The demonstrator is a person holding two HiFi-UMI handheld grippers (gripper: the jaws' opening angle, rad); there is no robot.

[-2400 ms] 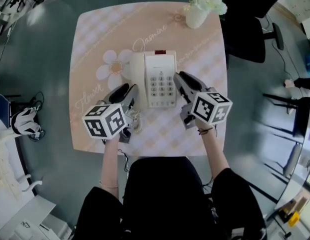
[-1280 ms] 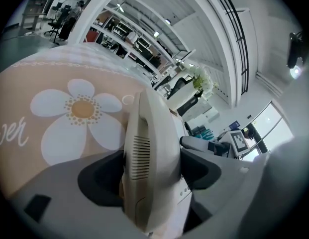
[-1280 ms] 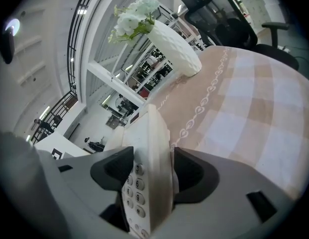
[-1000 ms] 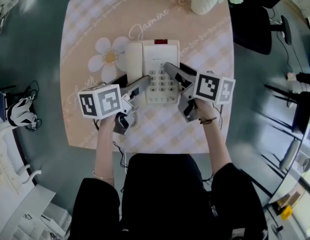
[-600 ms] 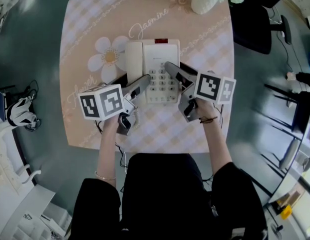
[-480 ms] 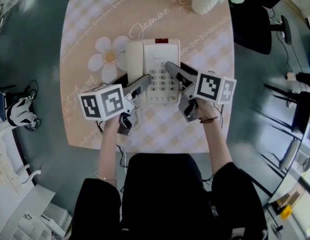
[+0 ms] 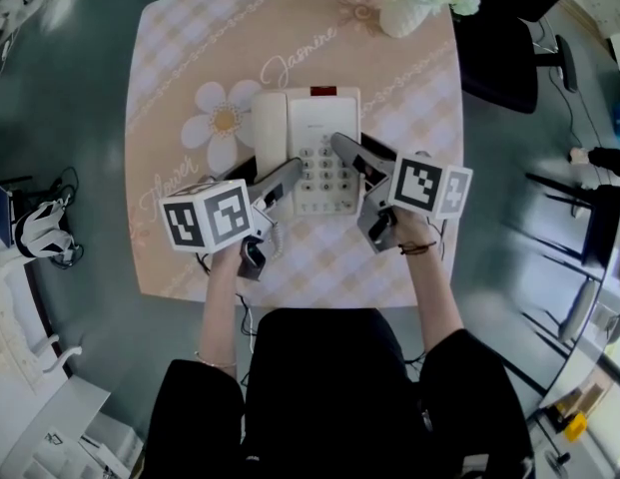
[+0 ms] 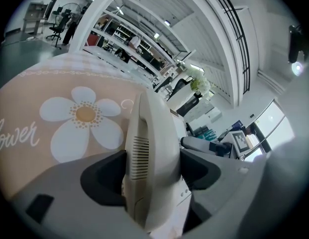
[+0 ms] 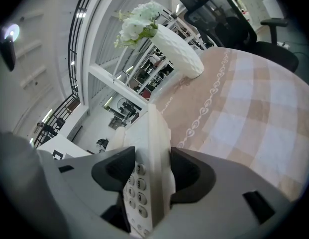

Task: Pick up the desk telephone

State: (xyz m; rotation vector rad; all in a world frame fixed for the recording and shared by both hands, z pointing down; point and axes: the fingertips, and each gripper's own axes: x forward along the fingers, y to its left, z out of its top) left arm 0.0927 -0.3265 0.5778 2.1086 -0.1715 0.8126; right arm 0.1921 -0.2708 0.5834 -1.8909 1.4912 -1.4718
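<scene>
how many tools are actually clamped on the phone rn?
2. The left tool is shut on the desk telephone at its handset side; the right tool is shut on its keypad-side edge. Both gripper views show the jaws pressing it.

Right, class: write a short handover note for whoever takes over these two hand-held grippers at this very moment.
Left hand-held gripper: shut on the telephone, at its handset side.
Right hand-held gripper: shut on the telephone's right edge, beside the keypad.
Telephone: mid-table; vase at the far corner, well apart.
Done: both grips made.
Left: raise both sides together and level. Whether the telephone has cleared the table yet cannot be told.
</scene>
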